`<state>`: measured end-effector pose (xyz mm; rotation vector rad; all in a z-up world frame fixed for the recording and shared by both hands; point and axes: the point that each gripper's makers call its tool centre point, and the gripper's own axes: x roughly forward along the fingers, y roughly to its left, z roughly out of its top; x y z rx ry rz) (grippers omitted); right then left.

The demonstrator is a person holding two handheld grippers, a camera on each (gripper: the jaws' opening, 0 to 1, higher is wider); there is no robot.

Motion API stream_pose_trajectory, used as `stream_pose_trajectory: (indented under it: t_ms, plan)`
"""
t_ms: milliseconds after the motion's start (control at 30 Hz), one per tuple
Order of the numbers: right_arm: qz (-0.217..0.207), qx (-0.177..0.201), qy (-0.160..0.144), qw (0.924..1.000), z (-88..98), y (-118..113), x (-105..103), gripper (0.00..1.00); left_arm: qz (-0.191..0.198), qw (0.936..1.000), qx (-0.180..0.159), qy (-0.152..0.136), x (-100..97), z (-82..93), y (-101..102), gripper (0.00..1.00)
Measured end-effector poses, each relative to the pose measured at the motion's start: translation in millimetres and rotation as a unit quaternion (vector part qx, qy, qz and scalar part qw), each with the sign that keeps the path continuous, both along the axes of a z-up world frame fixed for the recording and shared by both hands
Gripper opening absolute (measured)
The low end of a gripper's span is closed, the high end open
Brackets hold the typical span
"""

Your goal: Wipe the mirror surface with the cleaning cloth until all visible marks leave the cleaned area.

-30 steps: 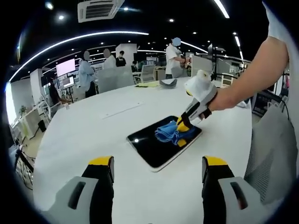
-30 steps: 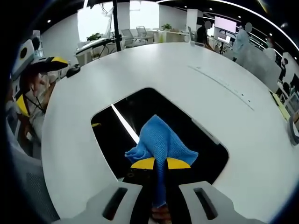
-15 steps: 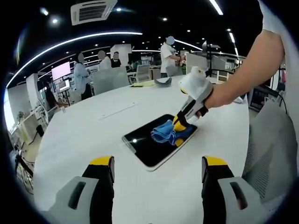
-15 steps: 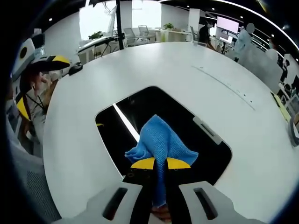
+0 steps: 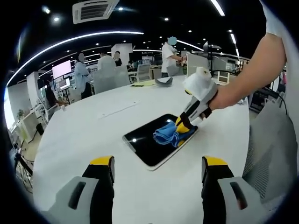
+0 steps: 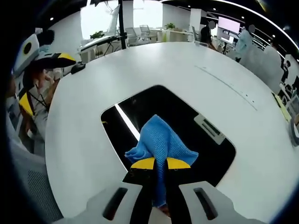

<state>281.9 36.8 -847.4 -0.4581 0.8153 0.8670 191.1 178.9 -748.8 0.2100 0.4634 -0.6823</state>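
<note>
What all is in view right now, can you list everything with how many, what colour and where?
Flat rectangular mirror: one, dark reflective with pale rim, lying flat on the table.
Blue woven cleaning cloth: one, blue, pressed on the mirror, pinched in the right tongs.
Large round white table: one, white, under the mirror.
Office chairs: several, grey, beyond the table's far edge.
Ceiling air vent: one, white, overhead.
People standing: several, in the background.
Left tongs: one, yellow-tipped, grey body, open, hovering over the table short of the mirror.
Right tongs: one, yellow-tipped, shut on the cloth.
Person's arm: one, holding the right tongs.
</note>
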Motion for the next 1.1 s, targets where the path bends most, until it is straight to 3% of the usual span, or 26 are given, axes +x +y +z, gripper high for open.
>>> stream_pose_trajectory:
  t_ms: [1100]
  plan:
    - [0.006,0.010,0.003,0.9999,0.2,7.0,-27.7,0.02,-0.007,1.0000,0.006,-0.004,1.1,1.9,0.9,0.76]
